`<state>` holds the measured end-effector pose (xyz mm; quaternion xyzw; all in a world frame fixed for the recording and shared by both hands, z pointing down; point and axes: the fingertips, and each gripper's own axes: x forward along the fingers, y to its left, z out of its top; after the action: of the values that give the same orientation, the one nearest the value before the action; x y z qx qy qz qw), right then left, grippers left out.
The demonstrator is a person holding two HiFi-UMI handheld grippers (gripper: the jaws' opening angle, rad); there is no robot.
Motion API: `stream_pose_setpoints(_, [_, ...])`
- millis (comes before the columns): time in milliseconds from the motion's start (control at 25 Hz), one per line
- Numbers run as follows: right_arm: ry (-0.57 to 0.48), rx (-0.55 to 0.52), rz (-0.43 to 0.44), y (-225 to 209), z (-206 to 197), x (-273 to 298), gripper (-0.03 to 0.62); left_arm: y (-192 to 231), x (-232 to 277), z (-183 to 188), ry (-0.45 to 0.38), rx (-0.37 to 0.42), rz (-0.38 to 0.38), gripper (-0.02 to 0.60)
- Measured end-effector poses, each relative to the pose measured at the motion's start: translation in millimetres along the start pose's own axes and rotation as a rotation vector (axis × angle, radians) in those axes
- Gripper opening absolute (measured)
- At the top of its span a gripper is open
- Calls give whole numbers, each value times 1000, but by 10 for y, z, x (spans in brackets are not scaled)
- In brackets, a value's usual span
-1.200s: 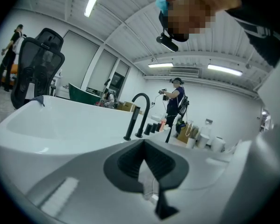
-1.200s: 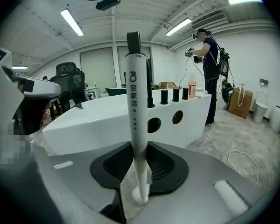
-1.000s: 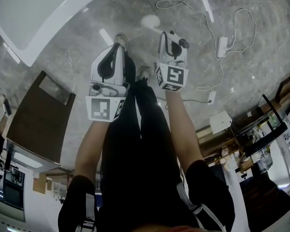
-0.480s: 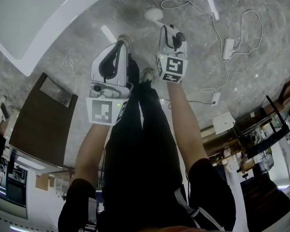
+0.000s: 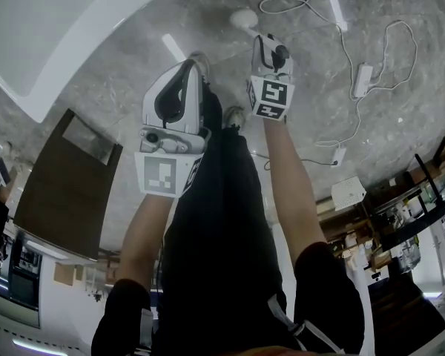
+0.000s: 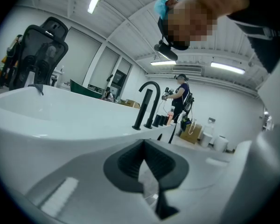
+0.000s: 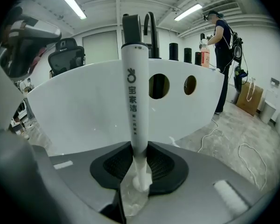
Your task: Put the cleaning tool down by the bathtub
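Pinching the white handle of the cleaning tool [image 7: 134, 97] low on its shaft with the right tongs [image 7: 139, 149], pads closed on both sides of it. Running straight on from the pads, away from the person and slanting down toward the marble floor [image 5: 400, 124], with a pale rounded end just past the tong tips in the head view; cannot tell whether touching the floor yet. Backed closely by the white wall of the bathtub [image 7: 79, 106] in the right gripper view; in the head view, up at the far left. Left tongs [image 6: 143, 146] pressed together at the tips on nothing, held beside and to the left, farther from the tool. By judgement, not yet set down: calls for bringing the far end to the floor beside the tub wall, laying the shaft alongside it, then spreading the right tongs alone.
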<state>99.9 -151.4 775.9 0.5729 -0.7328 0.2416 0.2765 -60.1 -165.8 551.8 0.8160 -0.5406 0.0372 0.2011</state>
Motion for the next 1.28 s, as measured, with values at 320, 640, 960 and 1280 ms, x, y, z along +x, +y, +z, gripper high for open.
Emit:
stream_pose_setpoints(320, [24,-2,14,38,-310,252,91,104,-18,-262,9,-16,20,9])
stream_pose_setpoints(640, [46,-1,21,64,-366,406,91,192,29,-251,5,-17,29,9])
stream_pose_setpoints(960, [39,5,24,100,-294,579,91,295,57,-238,0,-20,29,8])
stream_pose_setpoints(1280, [33,2,24,86,-173,770,91,359,43,-253,12,-23,26,9])
